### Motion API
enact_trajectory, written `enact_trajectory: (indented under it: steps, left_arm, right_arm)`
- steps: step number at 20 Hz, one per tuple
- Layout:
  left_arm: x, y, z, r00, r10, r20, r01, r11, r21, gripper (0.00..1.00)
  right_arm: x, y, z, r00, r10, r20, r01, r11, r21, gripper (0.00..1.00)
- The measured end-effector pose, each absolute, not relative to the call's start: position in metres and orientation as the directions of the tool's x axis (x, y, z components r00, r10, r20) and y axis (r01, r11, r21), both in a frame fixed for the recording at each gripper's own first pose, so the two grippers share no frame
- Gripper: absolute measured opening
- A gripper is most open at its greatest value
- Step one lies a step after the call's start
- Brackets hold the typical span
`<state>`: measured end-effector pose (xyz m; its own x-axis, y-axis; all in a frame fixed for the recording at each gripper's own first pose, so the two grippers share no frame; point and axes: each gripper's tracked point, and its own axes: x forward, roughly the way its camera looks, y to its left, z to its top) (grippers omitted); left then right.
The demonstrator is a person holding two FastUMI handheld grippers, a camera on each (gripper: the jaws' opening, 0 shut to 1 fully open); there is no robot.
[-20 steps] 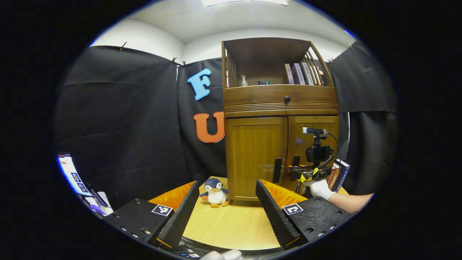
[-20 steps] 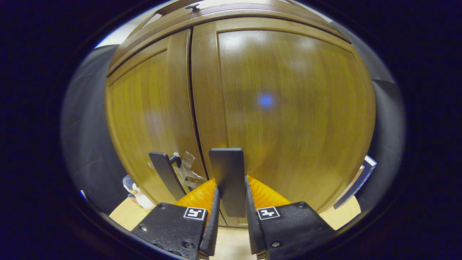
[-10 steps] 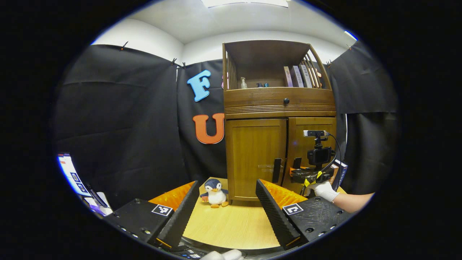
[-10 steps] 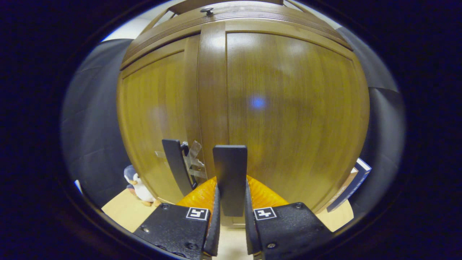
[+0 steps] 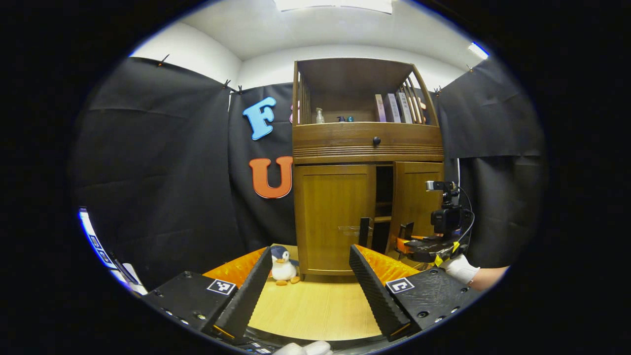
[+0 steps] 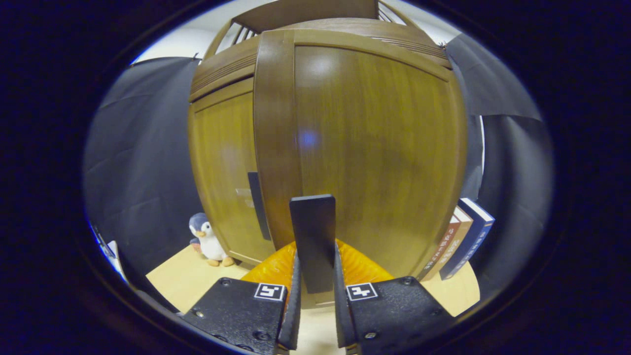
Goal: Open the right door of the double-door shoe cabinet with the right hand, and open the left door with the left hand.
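The right gripper [image 6: 315, 315] clamps the right door's handle [image 6: 312, 241] directly ahead, providing pull leverage; the right door [image 6: 365, 148] stands ajar. The left gripper [image 5: 310, 291] waits wide, with the closed left door [image 5: 334, 217] well ahead.

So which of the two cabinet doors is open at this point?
The right door, whose handle the right gripper clamps; it stands ajar, showing a dark gap with shelves. The left door is shut flush.

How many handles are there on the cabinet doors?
2. The right door's handle is clamped between the right gripper's fingers. The left door's handle stands free at that shut door's inner edge. The drawer above has a small knob besides.
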<state>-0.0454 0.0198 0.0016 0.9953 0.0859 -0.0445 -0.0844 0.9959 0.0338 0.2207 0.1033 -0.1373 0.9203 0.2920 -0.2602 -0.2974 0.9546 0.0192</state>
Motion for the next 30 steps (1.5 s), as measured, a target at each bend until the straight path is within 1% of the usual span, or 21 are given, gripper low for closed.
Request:
enact_trajectory:
  steps: [4, 8, 15, 16, 17, 22, 27, 30]
  left_arm:
    - [-0.044, 0.007, 0.002, 0.998, 0.04, -0.04, -0.038, 0.998, 0.044, 0.95]
    - [-0.042, -0.007, 0.001, 0.999, -0.012, -0.044, 0.013, 0.999, 0.043, 0.94]
    - [-0.036, -0.033, -0.004, 0.993, -0.109, -0.049, 0.111, 0.993, 0.044, 0.95]
    - [-0.035, -0.036, -0.004, 0.991, -0.123, -0.051, 0.125, 0.991, 0.045, 0.91]
    - [-0.034, -0.039, -0.006, 0.989, -0.134, -0.055, 0.136, 0.99, 0.045, 0.95]
    - [-0.031, -0.053, -0.008, 0.981, -0.184, -0.06, 0.187, 0.982, 0.037, 0.95]
    - [-0.028, -0.07, -0.013, 0.971, -0.228, -0.067, 0.23, 0.973, 0.033, 0.95]
    - [-0.023, -0.081, -0.013, 0.965, -0.253, -0.072, 0.256, 0.966, 0.033, 0.95]
  right_arm:
    - [0.194, 0.081, -0.14, 0.92, 0.292, -0.262, -0.296, 0.955, 0.027, 0.32]
    - [0.17, 0.052, -0.139, 0.927, 0.27, -0.259, -0.272, 0.962, 0.028, 0.32]
    - [0.143, 0.005, -0.141, 0.95, 0.169, -0.261, -0.164, 0.986, 0.039, 0.27]
    - [0.14, 0.0, -0.141, 0.952, 0.159, -0.262, -0.154, 0.987, 0.042, 0.27]
    - [0.138, -0.006, -0.14, 0.954, 0.148, -0.262, -0.142, 0.989, 0.044, 0.25]
    - [0.13, -0.044, -0.14, 0.963, 0.066, -0.26, -0.056, 0.997, 0.045, 0.19]
    - [0.126, -0.094, -0.138, 0.962, -0.038, -0.271, 0.05, 0.998, 0.037, 0.06]
    - [0.125, -0.109, -0.138, 0.961, -0.017, -0.276, 0.036, 0.997, 0.065, 0.04]
